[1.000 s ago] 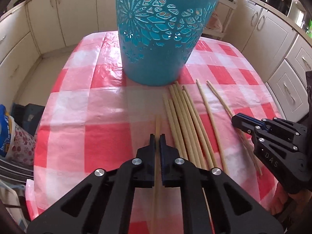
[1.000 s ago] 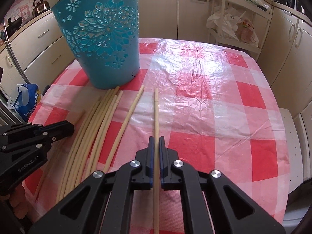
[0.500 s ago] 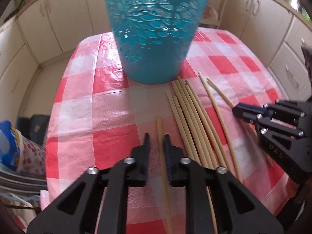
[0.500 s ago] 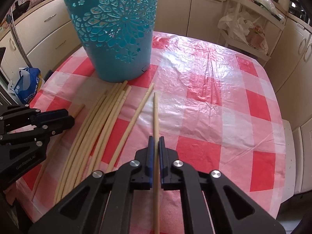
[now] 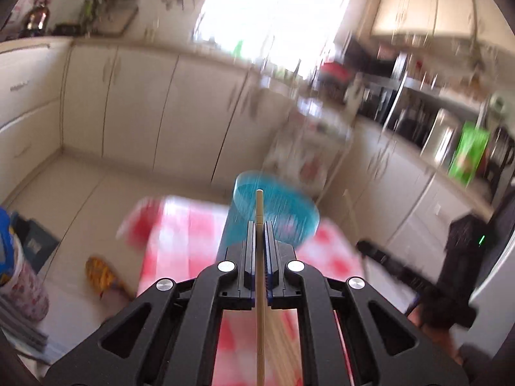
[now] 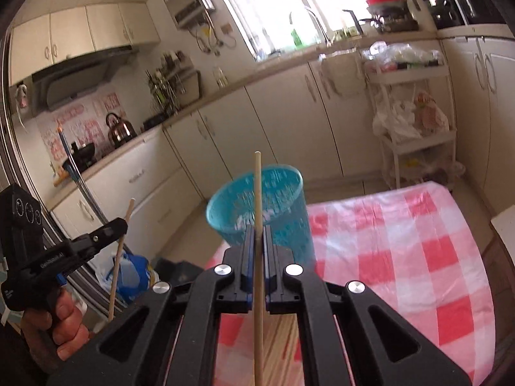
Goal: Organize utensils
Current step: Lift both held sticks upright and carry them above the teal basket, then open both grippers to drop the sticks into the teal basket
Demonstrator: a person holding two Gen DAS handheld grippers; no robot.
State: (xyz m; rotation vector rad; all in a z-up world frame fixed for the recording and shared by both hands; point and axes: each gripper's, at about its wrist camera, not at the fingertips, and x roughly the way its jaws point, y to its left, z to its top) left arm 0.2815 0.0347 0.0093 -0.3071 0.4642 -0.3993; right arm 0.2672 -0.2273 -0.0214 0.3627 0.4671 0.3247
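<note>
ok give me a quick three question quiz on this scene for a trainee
1. True or false: the left tongs are shut on a chopstick.
2. What do the right tongs grip? A) a spoon B) a chopstick C) nothing
3. Fill in: the blue basket stands on a table with a red and white ____ cloth.

Key: 1 true; 2 B; 3 checked
</note>
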